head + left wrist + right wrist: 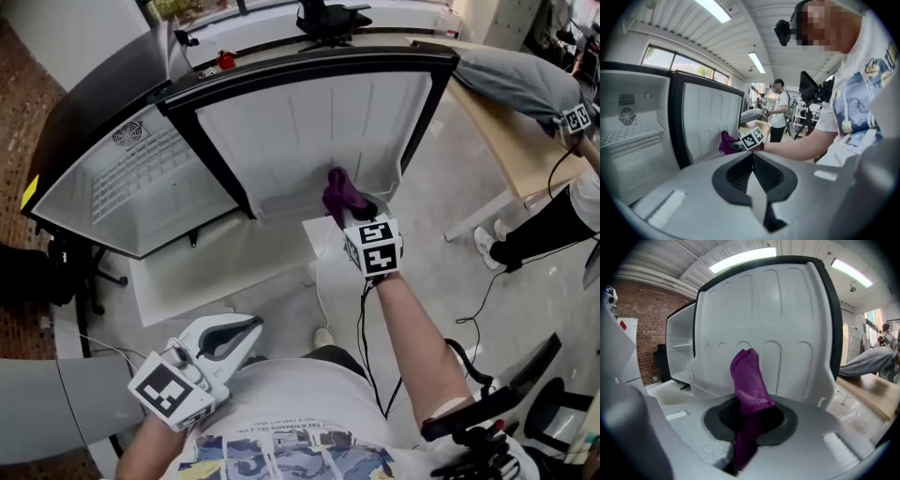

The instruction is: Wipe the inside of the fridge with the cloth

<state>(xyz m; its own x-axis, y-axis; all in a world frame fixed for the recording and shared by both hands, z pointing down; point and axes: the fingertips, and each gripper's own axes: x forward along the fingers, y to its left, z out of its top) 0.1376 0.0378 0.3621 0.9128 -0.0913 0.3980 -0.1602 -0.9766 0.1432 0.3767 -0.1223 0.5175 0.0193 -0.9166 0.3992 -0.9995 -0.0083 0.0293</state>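
Nearby, the left gripper (246, 330) hangs idle at the person's waist, jaws together on nothing, probably kept clear of the work. Further out, the right gripper (356, 208) is clamped on the purple cloth (335, 190). The cloth stands up from its jaws, at the lower inside of the open fridge door (309, 112), seemingly ready for wiping; whether it touches is unclear. The fridge (122, 183) cavity lies beyond, to the left

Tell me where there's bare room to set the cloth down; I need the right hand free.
The white slab in front of the fridge, left of the door, is bare. So is the wire shelf inside. The floor right of the door is open up to the desk; beyond it, a person's legs and cables crowd it.
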